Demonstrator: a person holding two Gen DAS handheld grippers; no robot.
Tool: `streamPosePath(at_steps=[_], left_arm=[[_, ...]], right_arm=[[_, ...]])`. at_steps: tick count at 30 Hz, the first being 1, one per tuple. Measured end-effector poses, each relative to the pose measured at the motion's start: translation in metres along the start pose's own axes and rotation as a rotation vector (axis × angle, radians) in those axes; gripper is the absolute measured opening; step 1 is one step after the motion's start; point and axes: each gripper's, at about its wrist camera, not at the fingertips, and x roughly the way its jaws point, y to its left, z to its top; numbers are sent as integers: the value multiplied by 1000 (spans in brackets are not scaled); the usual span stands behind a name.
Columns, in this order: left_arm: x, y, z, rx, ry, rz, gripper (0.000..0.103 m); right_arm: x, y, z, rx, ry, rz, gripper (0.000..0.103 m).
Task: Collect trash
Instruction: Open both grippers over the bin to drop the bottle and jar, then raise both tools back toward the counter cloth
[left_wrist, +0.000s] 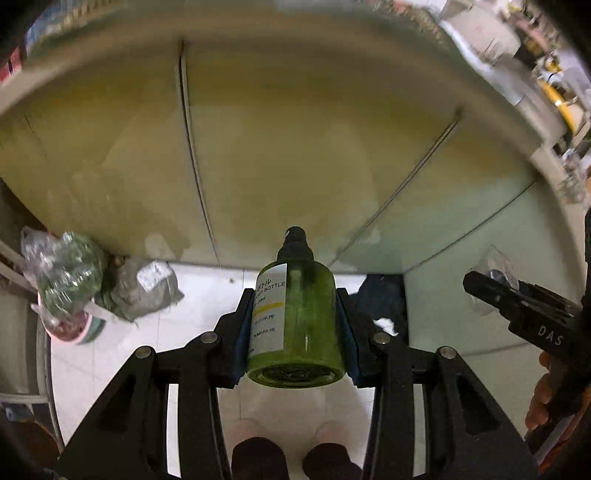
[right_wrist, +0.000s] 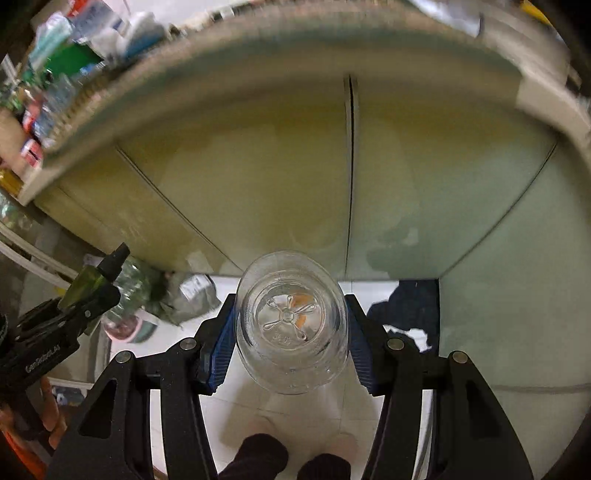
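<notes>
Green pump bottle (left_wrist: 299, 317) clamped between left jaws, clear bottle (right_wrist: 291, 321) between right jaws

The left gripper (left_wrist: 295, 325) clamps a green pump bottle (left_wrist: 295, 325) between its blue pads, black cap pointing toward twelve o'clock at the cabinet doors (left_wrist: 295, 147). At nine o'clock a pile of bagged trash (left_wrist: 92, 288) lies on the white floor (left_wrist: 184, 332). At three o'clock the right gripper (left_wrist: 517, 302) holds something clear.
</notes>
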Motion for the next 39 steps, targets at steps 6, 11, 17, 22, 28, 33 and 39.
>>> streamPosePath(at_steps=[6, 11, 17, 22, 28, 33, 39], left_arm=[[68, 17, -23, -18, 58, 19, 41], [103, 17, -29, -10, 83, 22, 41], [132, 4, -22, 1, 118, -14, 41], [145, -21, -9, 47, 125, -57, 41], [147, -50, 9, 71, 130, -111, 72], [129, -56, 19, 81, 129, -111, 72], [61, -59, 31, 113, 89, -71, 72]], right_arm=[[93, -12, -22, -12, 74, 40, 51], [135, -13, -14, -23, 82, 84, 52], [142, -24, -7, 18, 54, 99, 66], [135, -39, -6, 48, 54, 76, 66], [114, -56, -3, 61, 37, 27, 66], [90, -58, -1, 77, 15, 5, 66], [49, -50, 8, 87, 0, 1, 66]])
